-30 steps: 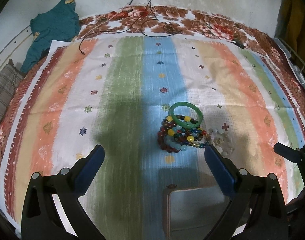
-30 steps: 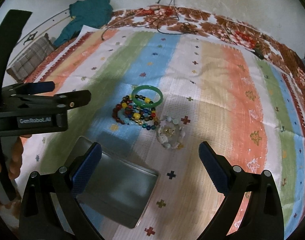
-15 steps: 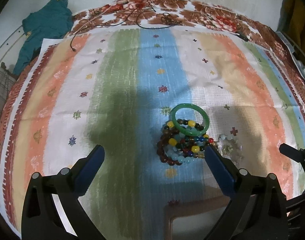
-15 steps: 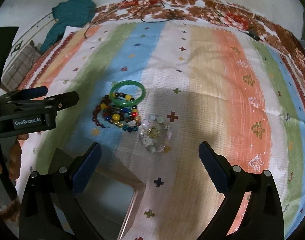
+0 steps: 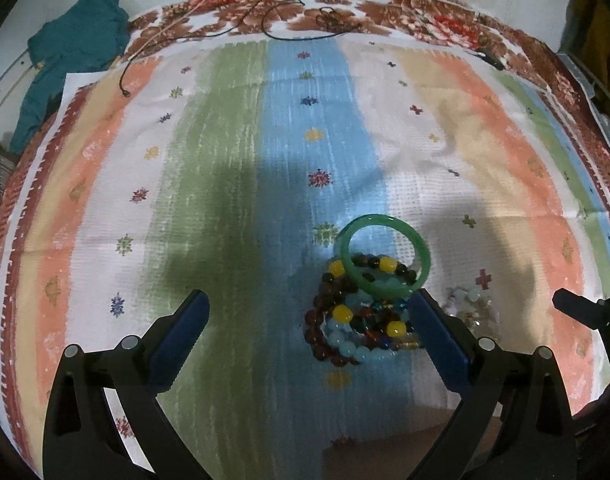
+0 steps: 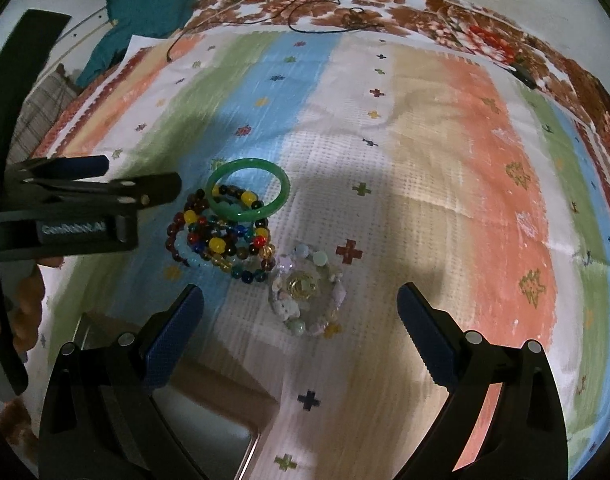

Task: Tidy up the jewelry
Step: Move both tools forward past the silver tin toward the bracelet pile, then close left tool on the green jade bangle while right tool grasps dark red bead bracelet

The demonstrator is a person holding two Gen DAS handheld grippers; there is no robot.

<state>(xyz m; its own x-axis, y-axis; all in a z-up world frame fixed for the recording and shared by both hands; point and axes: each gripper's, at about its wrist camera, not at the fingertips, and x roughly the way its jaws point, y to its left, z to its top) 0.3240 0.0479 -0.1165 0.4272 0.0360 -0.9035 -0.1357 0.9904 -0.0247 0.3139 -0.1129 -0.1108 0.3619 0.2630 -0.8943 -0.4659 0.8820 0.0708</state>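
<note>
On the striped cloth [image 5: 233, 168], in the left wrist view, a green bangle [image 5: 385, 258] is seen lying on a heap of beaded bracelets [image 5: 359, 320]. The left gripper [image 5: 309, 324] is held wide open and empty; its right finger hides part of the heap and of a pale bracelet [image 5: 471, 308].

From the right wrist view, the right gripper [image 6: 301, 332] is likewise spread open, the pale bracelet [image 6: 307, 294] lying between its fingers. A metal box [image 6: 209, 420] is cut off at the bottom edge.
</note>
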